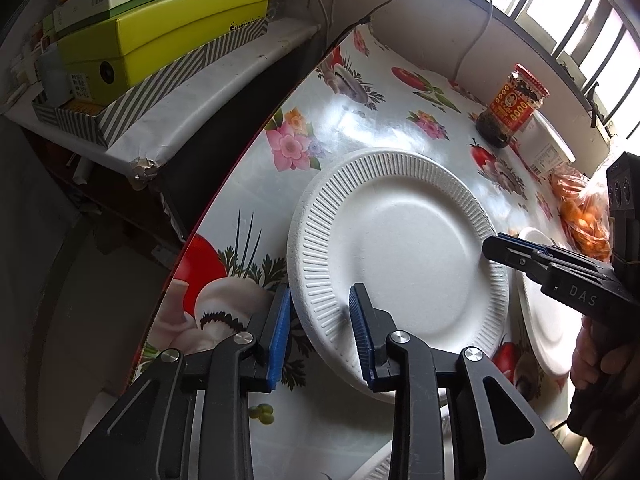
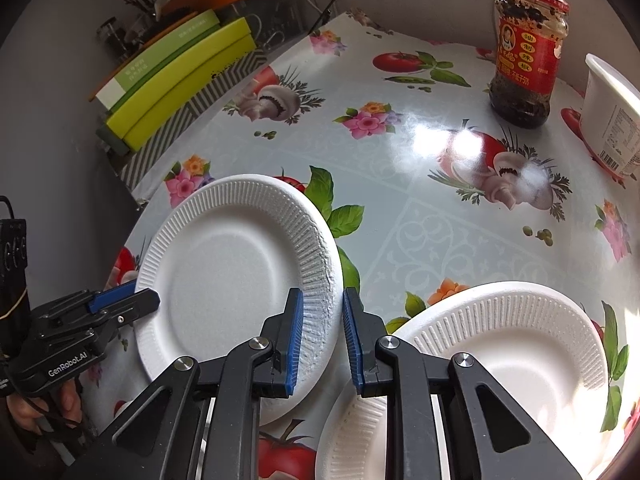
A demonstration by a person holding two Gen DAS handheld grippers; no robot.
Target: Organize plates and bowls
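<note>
Plate (image 1: 400, 248), white foam with a ribbed rim, sits at the middle of things, lifted and tilted above the flowered desk (image 1: 360, 120), with both tongs at opposite edges of it. Left tongs (image 1: 320, 328) straddle the near rim, one blue pad outside the edge and one over the ribbed border; a slight gap shows on the inner side, so the pads do not clearly press and I read them as still apart around the rim. Right tongs (image 2: 319, 336) come in at the far side of the same plate, their blue pads close on either side of its roughened rim, apparently clamped on it. Both tools point steeply downward; in the right wrist view a hand (image 2: 48, 408) wraps the handle of the left tool, and in the left wrist view fingers (image 1: 592, 360) show under the right one. Just beside the held plate lies a second foam plate (image 2: 520, 344), overlapping another white plate (image 2: 352, 432) beneath it. Farther back stand a red-labelled jar (image 2: 524, 52) and a white paper cup (image 2: 612, 120), well apart from the plates, with open tablecloth between. A bag of orange fruit (image 1: 580, 208) lies near the wall. The desk's left edge runs close to the held plate, and beyond it a shelf carries stacked green boxes (image 1: 160, 32).
</note>
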